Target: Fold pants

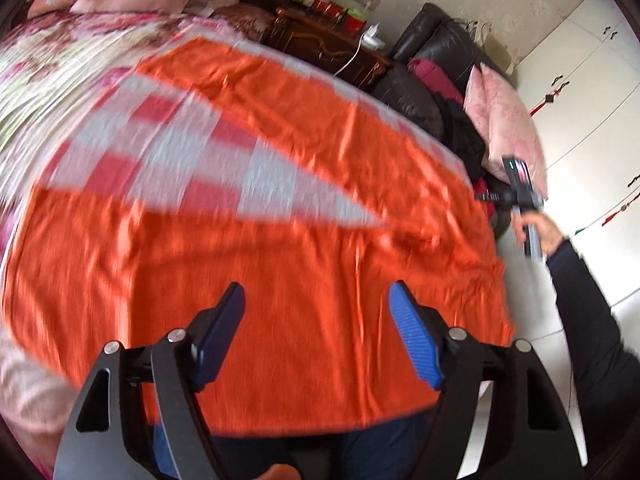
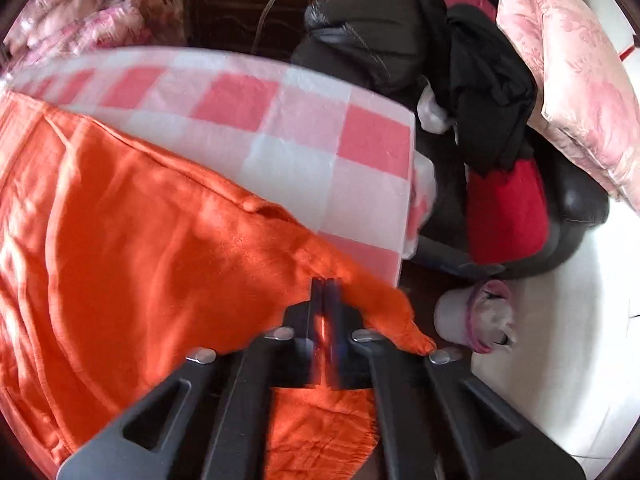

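Orange pants [image 1: 260, 280] lie spread flat over a pink and white checked sheet [image 1: 192, 152] on the bed, with the legs fanning away from me. My left gripper [image 1: 316, 292] hovers open above the near part of the cloth, and nothing sits between its blue pads. In the right wrist view the pants [image 2: 140, 240] fill the left half. My right gripper [image 2: 326, 284] is shut on their edge near the corner of the checked sheet [image 2: 300, 132]. A hand in a dark sleeve [image 1: 576, 280] holds that gripper at the bed's right side.
A black leather chair [image 2: 380, 20] piled with dark and red clothes and a pink pillow [image 2: 572, 80] stands just past the bed's corner. A slipper [image 2: 480, 316] lies on the white floor. A wooden nightstand [image 1: 332, 48] and floral bedding [image 1: 80, 40] sit beyond.
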